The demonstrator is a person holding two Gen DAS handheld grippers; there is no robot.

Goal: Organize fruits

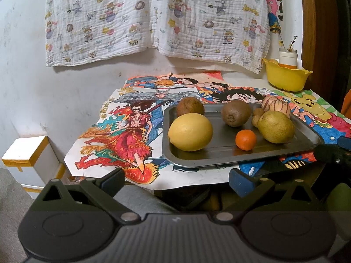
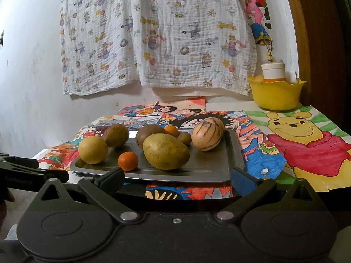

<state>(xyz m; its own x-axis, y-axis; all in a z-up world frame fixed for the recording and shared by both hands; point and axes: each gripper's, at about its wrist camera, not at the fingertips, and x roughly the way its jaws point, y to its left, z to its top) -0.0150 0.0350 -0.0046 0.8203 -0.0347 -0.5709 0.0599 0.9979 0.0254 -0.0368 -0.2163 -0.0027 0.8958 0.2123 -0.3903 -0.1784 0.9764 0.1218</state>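
A grey metal tray [image 1: 307, 134] [image 2: 232, 153] lies on the table and holds a yellow lemon [image 1: 190, 132] [image 2: 93, 150], a small orange [image 1: 245, 139] [image 2: 128, 161], a green-yellow pear [image 1: 276, 126] [image 2: 165, 151], two brown kiwis [image 1: 235, 112] [image 1: 190, 107], small brown nuts [image 1: 257, 116] and a striped melon-like fruit [image 1: 278, 107] [image 2: 206, 134]. A second small orange [image 2: 171, 130] shows behind. My left gripper [image 1: 176, 182] is open and empty before the table's front edge. My right gripper [image 2: 176, 178] is open and empty at the tray's near edge.
A yellow bowl [image 1: 285, 75] [image 2: 275, 94] with a white jar stands at the table's back right. Colourful drawings [image 1: 122, 135] [image 2: 307, 142] cover the table. A patterned cloth [image 1: 153, 17] hangs on the wall. White boxes [image 1: 28, 155] stand on the floor at left.
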